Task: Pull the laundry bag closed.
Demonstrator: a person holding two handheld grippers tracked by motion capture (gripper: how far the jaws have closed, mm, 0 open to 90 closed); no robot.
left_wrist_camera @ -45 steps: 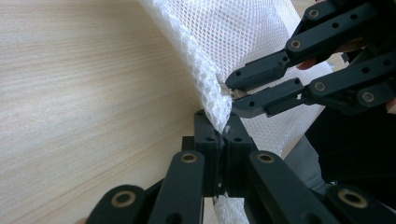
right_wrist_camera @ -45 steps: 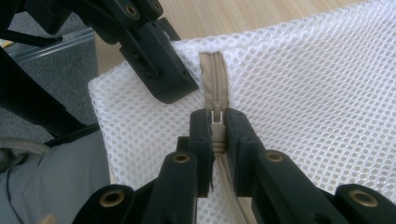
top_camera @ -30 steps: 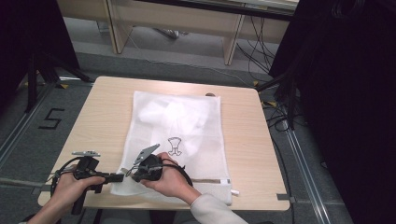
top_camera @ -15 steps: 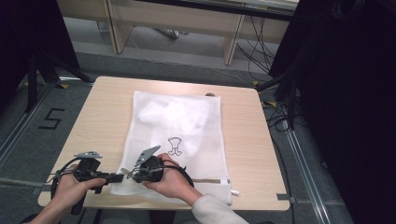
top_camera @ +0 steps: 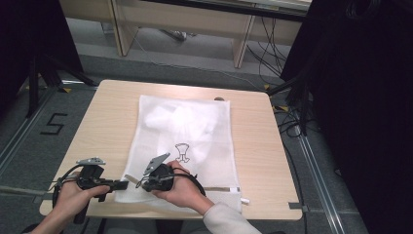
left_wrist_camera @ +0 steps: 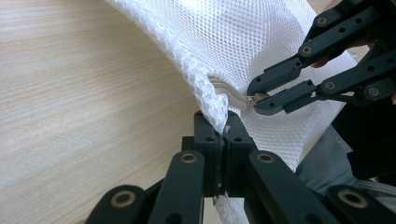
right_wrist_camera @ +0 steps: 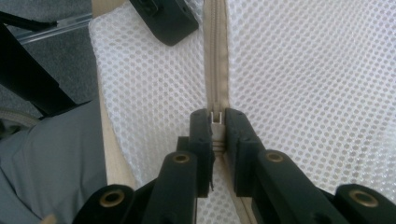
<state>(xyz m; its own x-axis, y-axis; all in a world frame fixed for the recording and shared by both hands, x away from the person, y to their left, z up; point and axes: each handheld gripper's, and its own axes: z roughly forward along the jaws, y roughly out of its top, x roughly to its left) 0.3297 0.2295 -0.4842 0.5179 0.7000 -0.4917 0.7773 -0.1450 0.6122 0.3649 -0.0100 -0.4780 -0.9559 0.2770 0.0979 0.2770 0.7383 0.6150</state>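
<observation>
A white mesh bag (top_camera: pixel 195 141) lies flat on the wooden table (top_camera: pixel 107 112), with white cloth inside and a small black figure printed on it. Its beige zipper (right_wrist_camera: pixel 215 56) runs along the near edge. My left gripper (left_wrist_camera: pixel 223 128) is shut on the bag's near left corner, lifting the mesh a little. My right gripper (right_wrist_camera: pixel 215 122) is shut on the metal zipper pull, close beside the left gripper (top_camera: pixel 122 184). In the left gripper view the right gripper (left_wrist_camera: pixel 256 99) pinches the pull just beyond my jaws.
The table's near edge (top_camera: pixel 160 214) runs right under both hands. A white tab (top_camera: pixel 245 200) sticks out at the bag's near right corner. Grey floor with rails and cables surrounds the table, and wooden furniture legs (top_camera: pixel 243 44) stand behind it.
</observation>
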